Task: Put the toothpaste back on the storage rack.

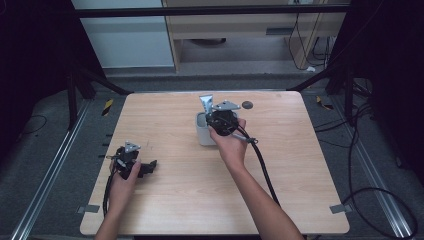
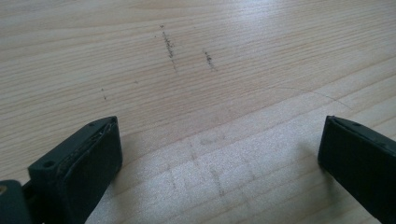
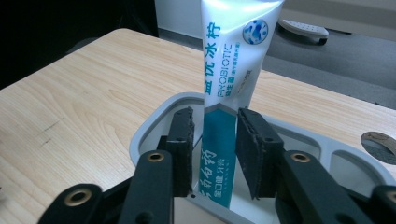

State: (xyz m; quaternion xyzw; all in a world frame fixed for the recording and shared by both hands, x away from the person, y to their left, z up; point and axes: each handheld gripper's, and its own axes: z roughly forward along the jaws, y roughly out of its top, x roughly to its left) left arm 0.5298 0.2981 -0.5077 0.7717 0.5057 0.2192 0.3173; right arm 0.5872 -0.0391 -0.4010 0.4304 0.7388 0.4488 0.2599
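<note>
The left claw [image 1: 145, 169] rests near the surface's [image 1: 170, 200] left edge, jaws wide apart over bare wood; farther in, near the far edge, the right claw [image 3: 214, 154] straddles an upright toothpaste tube [image 3: 229, 70], pads slightly off it, inside a grey holder [image 3: 154, 123].

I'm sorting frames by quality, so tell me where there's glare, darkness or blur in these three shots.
High view: dim, dark surround, soft detail on the table. Left gripper view: sharp wood grain, pale sheen at upper right. Right gripper view: glare whitens the top of the toothpaste tube; the right gripper is crisp, background soft.
</note>
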